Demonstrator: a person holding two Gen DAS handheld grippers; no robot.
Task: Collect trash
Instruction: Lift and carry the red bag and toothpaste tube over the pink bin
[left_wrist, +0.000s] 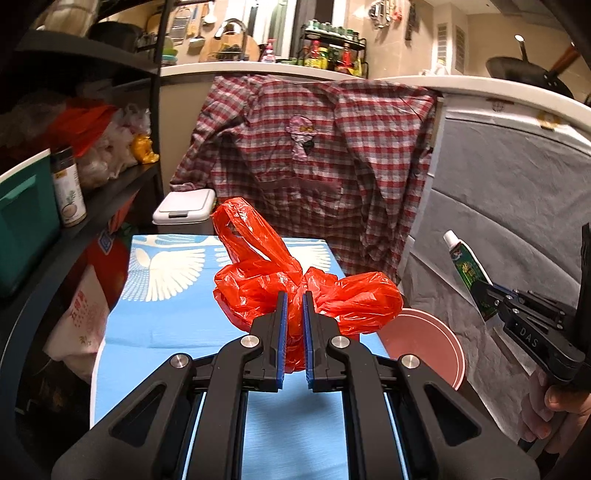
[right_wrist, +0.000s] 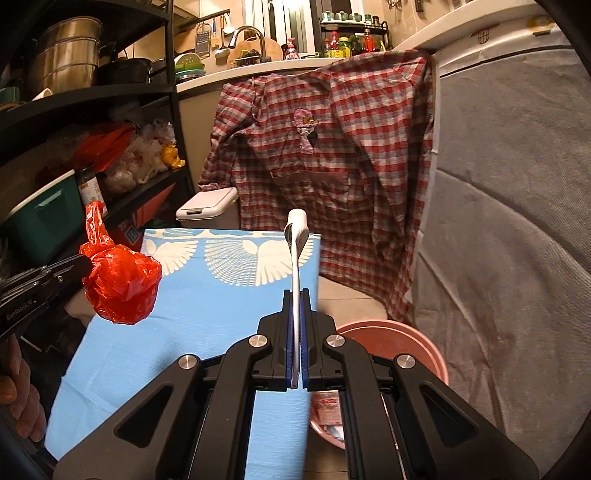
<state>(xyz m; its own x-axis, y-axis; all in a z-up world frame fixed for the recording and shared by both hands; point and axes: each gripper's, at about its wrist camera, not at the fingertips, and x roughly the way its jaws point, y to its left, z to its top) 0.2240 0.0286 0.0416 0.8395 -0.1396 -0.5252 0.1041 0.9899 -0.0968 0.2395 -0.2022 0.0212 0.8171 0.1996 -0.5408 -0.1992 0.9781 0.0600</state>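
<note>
Blue table (left_wrist: 177, 317): one red bag (left_wrist: 295, 291), one tube (right_wrist: 296, 258), one pink bin (right_wrist: 413, 343).

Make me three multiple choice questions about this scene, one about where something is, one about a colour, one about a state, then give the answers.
1. Where is the pink basin?
A. on the shelf
B. on the floor beside the blue table
C. on the counter

2. What colour is the crumpled plastic bag?
A. red
B. green
C. white

3. How is the right gripper?
A. wide open
B. shut on the toothpaste tube
C. shut on a cup

Answers: 1 B, it sits low at the table's right edge. 2 A, bright red in both views, clamped in the left gripper. 3 B, the tube stands pinched between the pads.
</note>
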